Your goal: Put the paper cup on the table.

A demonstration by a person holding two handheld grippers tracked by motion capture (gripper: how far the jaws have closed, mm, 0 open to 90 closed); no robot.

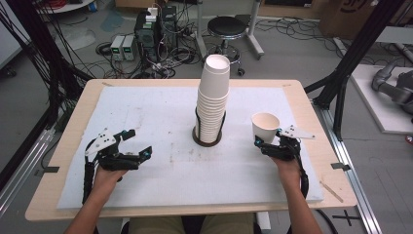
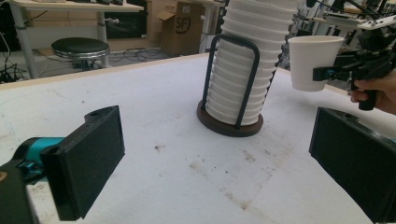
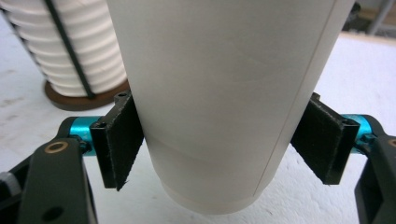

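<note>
the right gripper (image 1: pixel 269 143) grips one paper cup (image 1: pixel 265 126) near its base, upright, lifted off the white mat (image 1: pixel 146 117), to the right of the cup stack (image 1: pixel 213 97) in its holder (image 2: pixel 233 121). the left gripper (image 1: pixel 134 144) rests released, jaws wide. judged: one cup separated; placement remains.

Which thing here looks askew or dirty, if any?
The stack of paper cups in its wire holder leans: the top cups tilt toward the right side of the high view. The white mat has brownish stains in front of the holder. The single paper cup in the right gripper looks upright and undamaged.
</note>
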